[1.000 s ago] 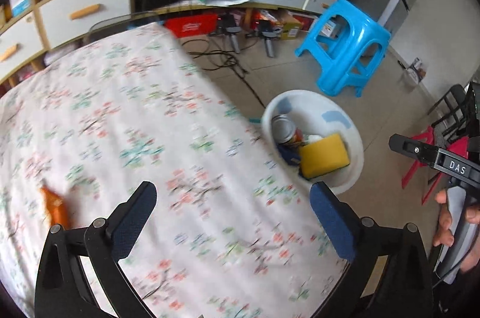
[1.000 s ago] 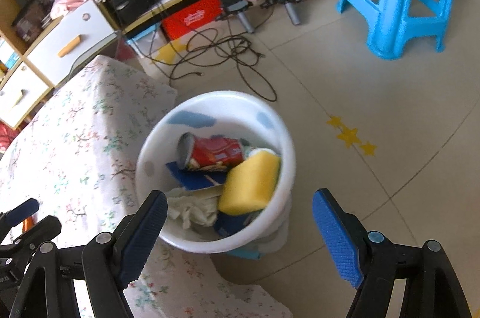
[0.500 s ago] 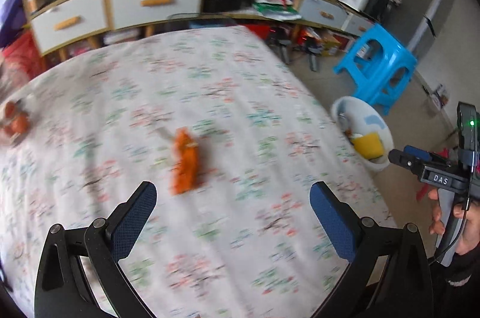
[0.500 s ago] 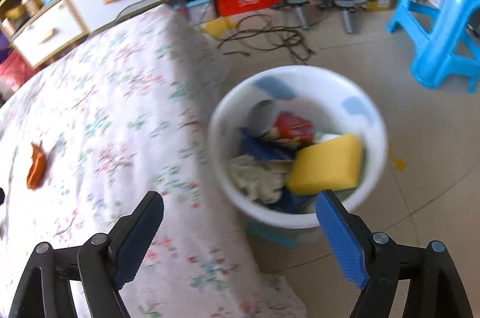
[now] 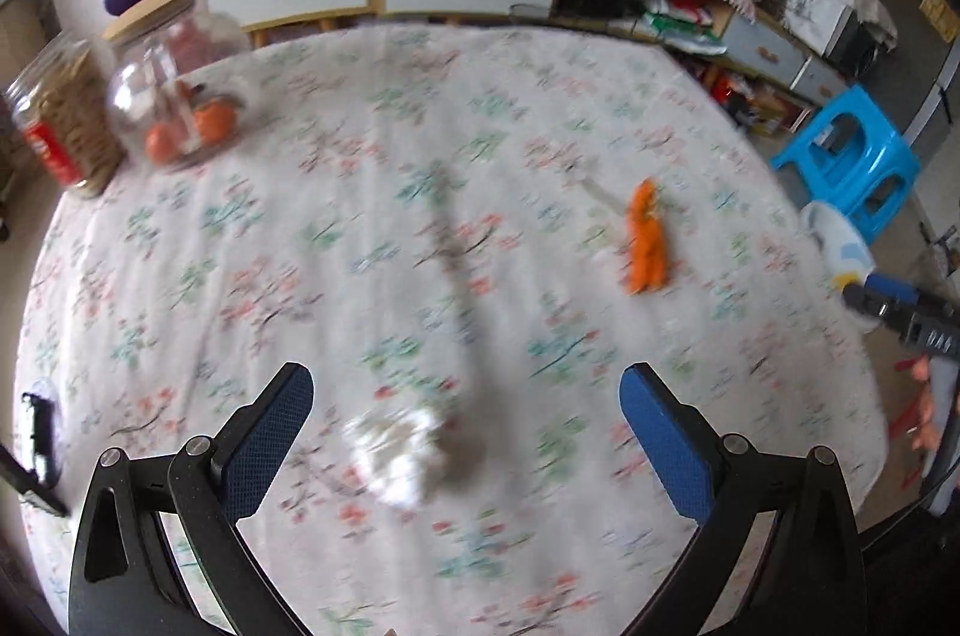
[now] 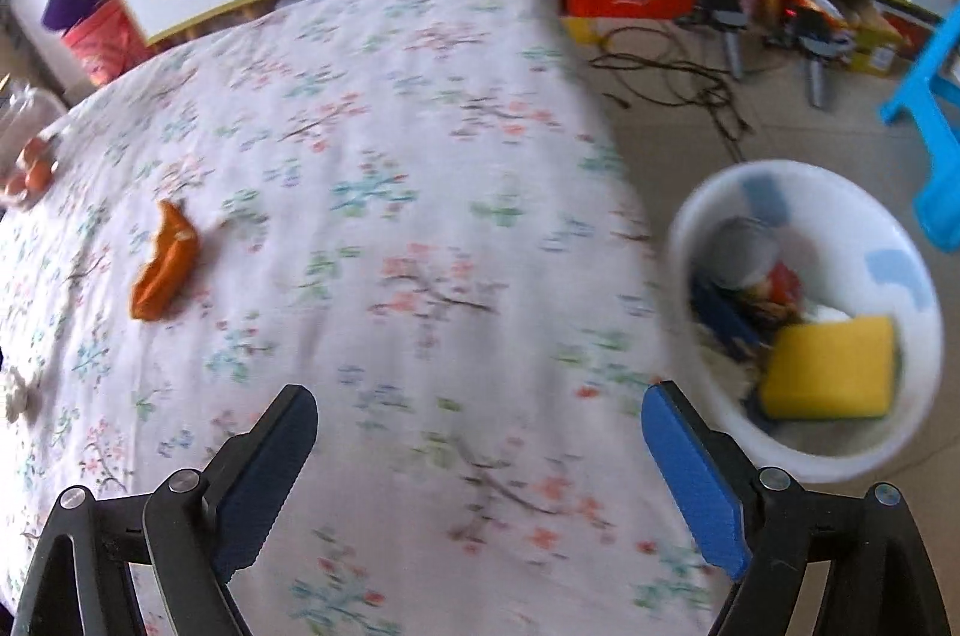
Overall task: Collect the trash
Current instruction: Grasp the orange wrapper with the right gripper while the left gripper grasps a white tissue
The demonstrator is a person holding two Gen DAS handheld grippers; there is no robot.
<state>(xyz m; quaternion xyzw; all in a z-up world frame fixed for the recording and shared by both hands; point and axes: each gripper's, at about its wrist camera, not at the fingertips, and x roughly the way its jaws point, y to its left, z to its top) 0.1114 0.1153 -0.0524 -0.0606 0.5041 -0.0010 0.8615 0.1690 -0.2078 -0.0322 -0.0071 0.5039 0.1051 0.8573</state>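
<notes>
White crumpled tissue [image 5: 399, 459] lies just ahead between your wide, empty left gripper [image 5: 465, 411], while your empty right gripper [image 6: 480, 426] is opening beside the bin [image 6: 708, 240].

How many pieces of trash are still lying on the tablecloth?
2: an orange wrapper toward the bin side of the tablecloth, and a crumpled white tissue between the left gripper's open fingers. Blur could hide smaller bits.
</notes>
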